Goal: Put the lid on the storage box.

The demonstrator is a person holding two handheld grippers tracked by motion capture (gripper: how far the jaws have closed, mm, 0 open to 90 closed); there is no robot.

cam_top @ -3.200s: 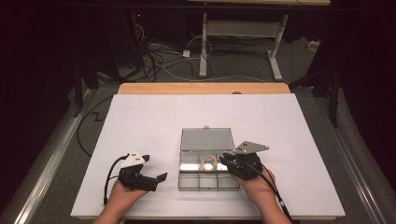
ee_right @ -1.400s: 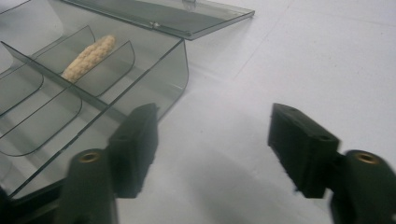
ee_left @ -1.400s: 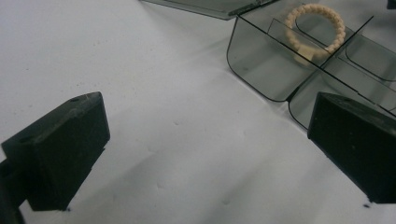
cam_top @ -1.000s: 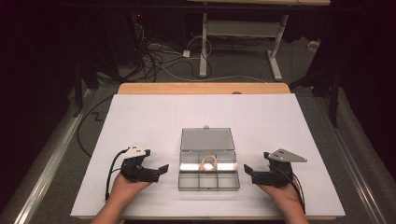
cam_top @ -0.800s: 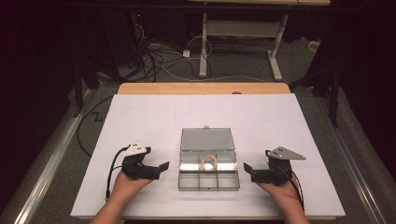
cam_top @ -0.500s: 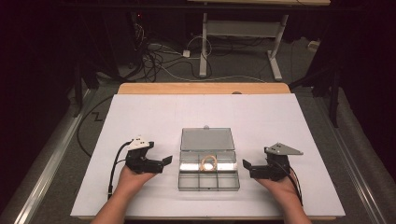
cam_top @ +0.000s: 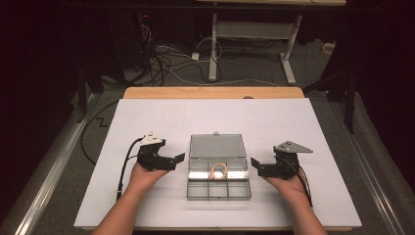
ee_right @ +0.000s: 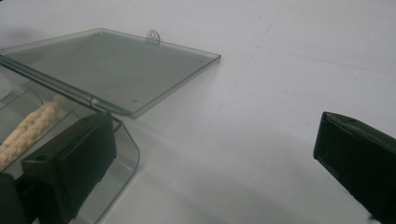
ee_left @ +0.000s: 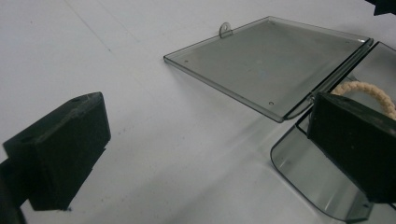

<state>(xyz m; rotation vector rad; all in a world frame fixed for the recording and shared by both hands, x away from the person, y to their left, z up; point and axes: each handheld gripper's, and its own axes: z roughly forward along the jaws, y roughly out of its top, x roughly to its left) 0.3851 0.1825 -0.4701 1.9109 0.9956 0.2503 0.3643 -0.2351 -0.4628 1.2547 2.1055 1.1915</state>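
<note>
Box (cam_top: 219, 178) of clear grey plastic lies open in the middle of the white table (cam_top: 293, 122), its lid (cam_top: 217, 146) folded flat on the far side. One rope ring (cam_top: 219, 170) sits in a compartment of the box next to the hinge. Left gripper (cam_top: 177, 160) rests just beside the left side of the box, jaws wide apart and empty. Right gripper (cam_top: 255, 164) rests just beside the right side of the box, jaws also apart, holding nothing.
</note>
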